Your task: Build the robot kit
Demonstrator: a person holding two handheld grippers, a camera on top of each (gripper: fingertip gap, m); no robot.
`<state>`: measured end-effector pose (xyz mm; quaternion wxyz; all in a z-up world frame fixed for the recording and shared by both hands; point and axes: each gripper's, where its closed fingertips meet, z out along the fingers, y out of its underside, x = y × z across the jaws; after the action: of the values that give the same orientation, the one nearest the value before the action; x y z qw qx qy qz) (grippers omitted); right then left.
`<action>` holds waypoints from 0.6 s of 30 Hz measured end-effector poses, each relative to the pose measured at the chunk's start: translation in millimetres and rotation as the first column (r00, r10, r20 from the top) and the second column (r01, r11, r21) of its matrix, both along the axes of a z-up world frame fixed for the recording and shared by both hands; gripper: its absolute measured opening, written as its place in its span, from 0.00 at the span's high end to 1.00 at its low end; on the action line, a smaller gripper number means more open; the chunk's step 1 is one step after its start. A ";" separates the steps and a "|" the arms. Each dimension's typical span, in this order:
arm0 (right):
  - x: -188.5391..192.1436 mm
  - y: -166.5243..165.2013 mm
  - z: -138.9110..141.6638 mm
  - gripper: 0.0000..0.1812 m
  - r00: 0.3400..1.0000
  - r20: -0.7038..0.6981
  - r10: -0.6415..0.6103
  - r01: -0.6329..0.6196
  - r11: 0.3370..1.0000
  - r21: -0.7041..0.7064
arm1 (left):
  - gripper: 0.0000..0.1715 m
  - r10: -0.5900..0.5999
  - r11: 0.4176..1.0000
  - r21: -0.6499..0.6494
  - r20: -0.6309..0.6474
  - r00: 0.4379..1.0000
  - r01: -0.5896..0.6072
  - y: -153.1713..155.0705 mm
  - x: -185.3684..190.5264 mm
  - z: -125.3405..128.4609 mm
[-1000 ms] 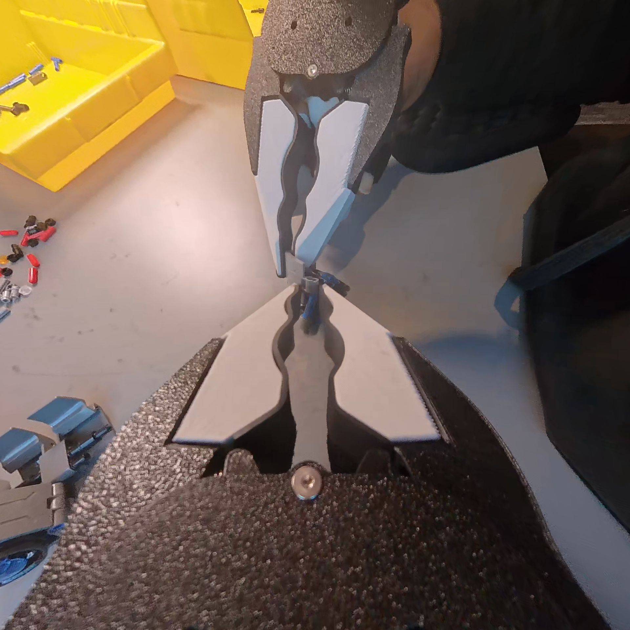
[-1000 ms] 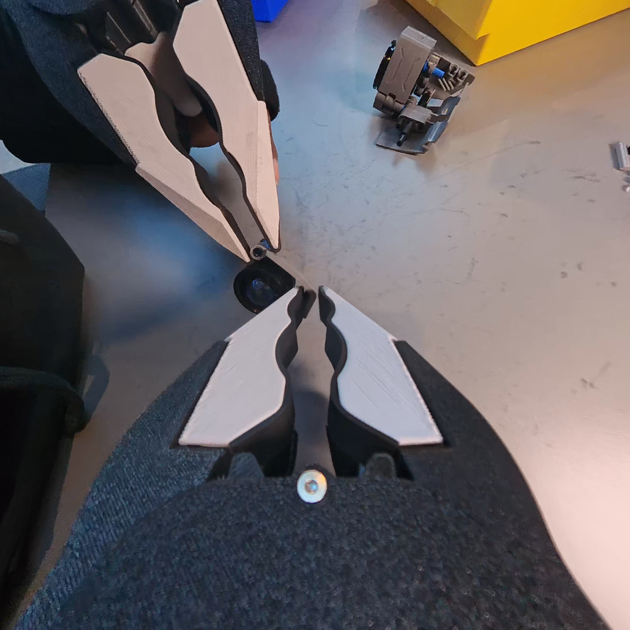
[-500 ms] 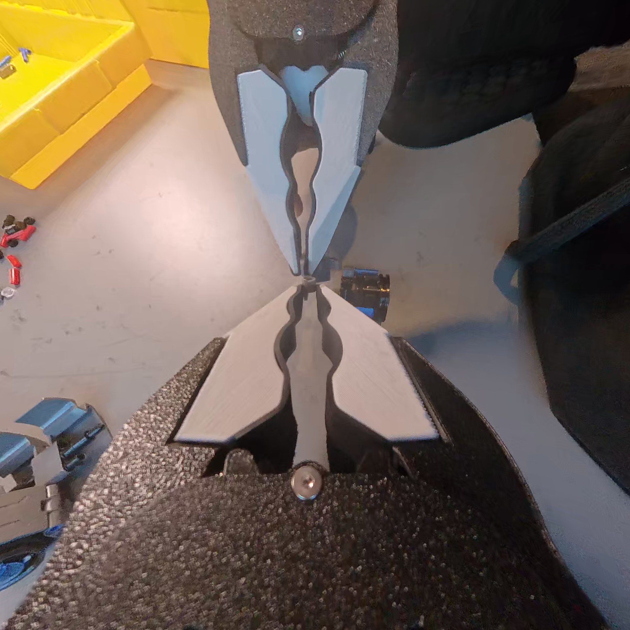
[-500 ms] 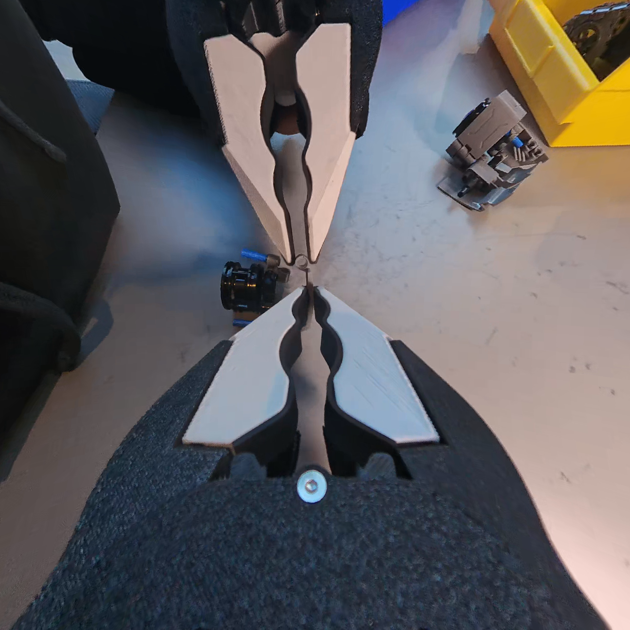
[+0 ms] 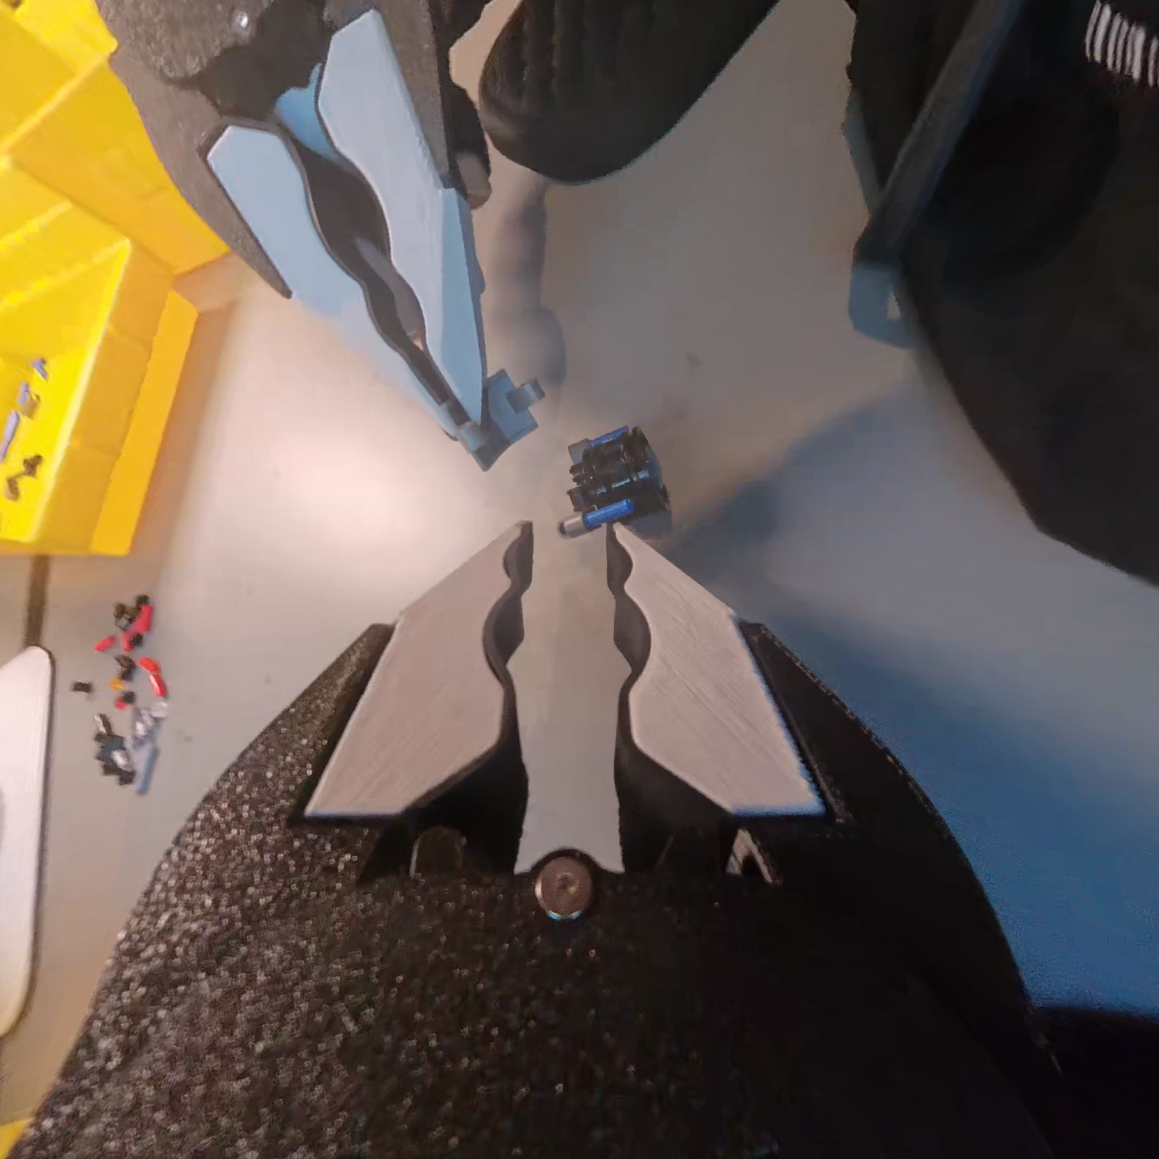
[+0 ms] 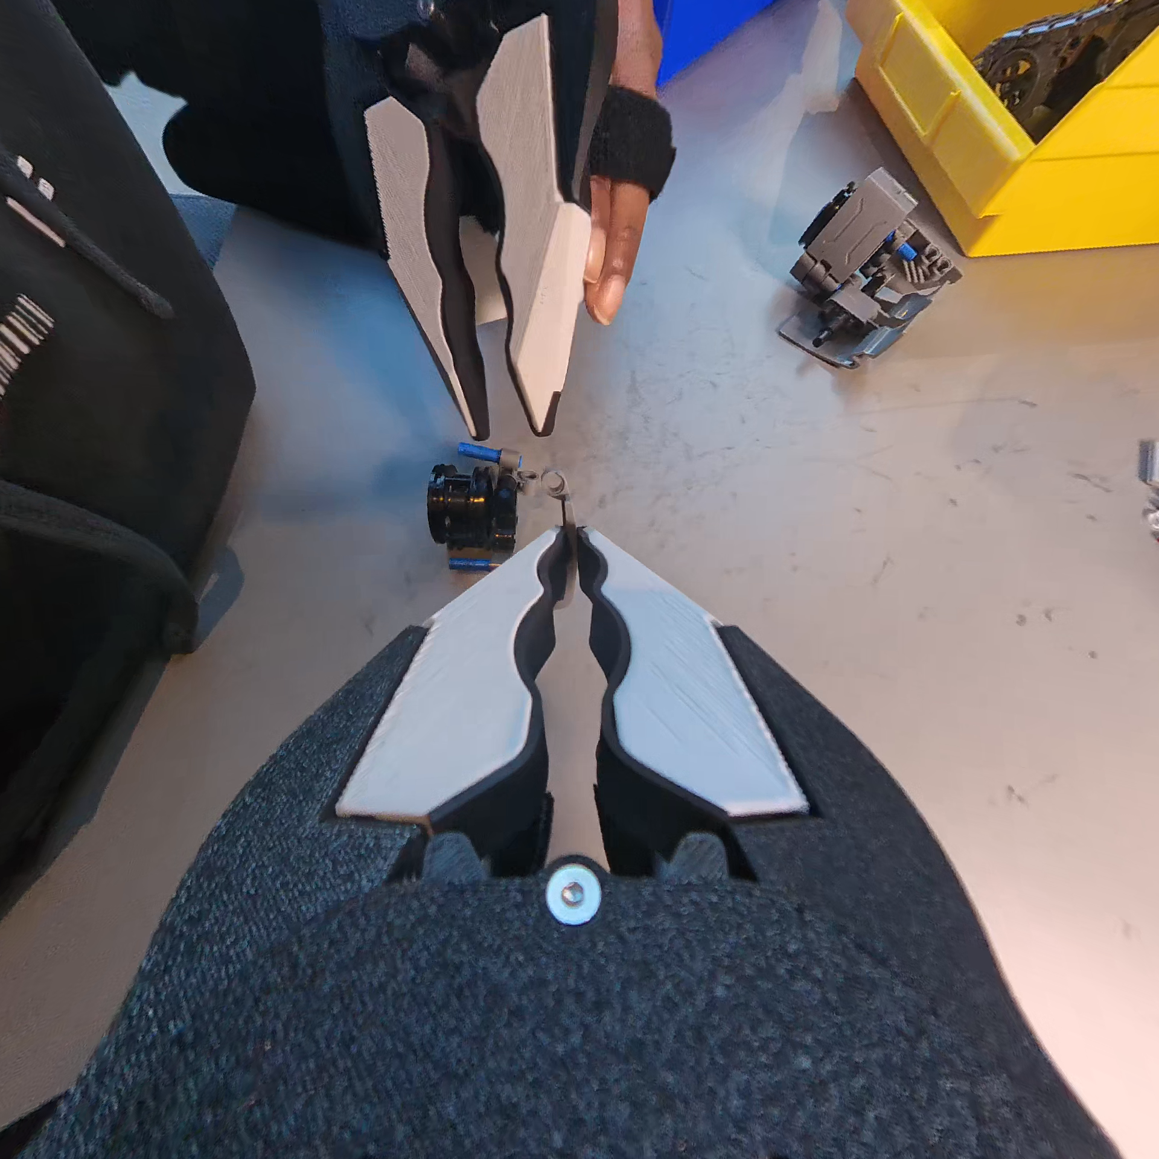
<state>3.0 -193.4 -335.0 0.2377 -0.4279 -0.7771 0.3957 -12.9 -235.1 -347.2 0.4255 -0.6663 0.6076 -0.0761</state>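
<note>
Right wrist view: a small grey connector piece [image 6: 560, 495] is pinched edge-on between the tips of the right gripper [image 6: 567, 547], and its ringed end pokes out beyond them.
Left wrist view: the same piece looks blocky, with a stub on one side, and hangs clear of the table [image 5: 313, 502].
Nearest part: a glossy black ribbed hub [image 6: 470, 511] with blue pins lies on the table just left of the held piece; the left wrist view shows a gap between them.
Left gripper [image 5: 567, 533]: fingers spread and empty, tips just beside the hub's near blue pin.
Hand [image 6: 611, 251]: bare fingers lie along the left gripper's side.
Table: matt grey, scuffed and speckled.
Farther off: a boxy grey vehicle part [image 6: 872, 269] far right, yellow plastic bins [image 6: 1003, 157] beyond it, and loose red and black bits [image 5: 128, 683].
</note>
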 end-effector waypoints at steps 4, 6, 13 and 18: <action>3.8 2.8 -0.7 0.99 1.000 0.002 -0.011 0.011 1.000 -0.003 | 0.87 -0.118 0.991 0.050 -0.138 0.983 0.126 -2.9 3.9 -8.6; 5.2 4.3 0.3 0.99 1.000 -0.003 -0.018 0.018 1.000 -0.015 | 0.88 -0.155 0.982 0.075 -0.197 0.968 0.172 -2.8 5.5 -12.7; 5.1 5.7 12.8 0.99 0.998 -0.057 -0.029 0.025 0.998 -0.064 | 0.97 -0.006 0.996 -0.090 0.046 0.999 0.010 9.0 19.8 -5.7; 4.7 6.9 32.4 0.99 0.993 -0.114 -0.026 0.014 0.995 -0.099 | 0.97 0.262 0.865 -0.498 0.341 0.903 -0.063 12.6 26.3 15.3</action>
<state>7.7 -186.5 -302.5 0.2649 -0.4232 -0.7374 0.4550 13.4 -222.5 -331.9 0.3679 -0.7703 0.4113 -0.3195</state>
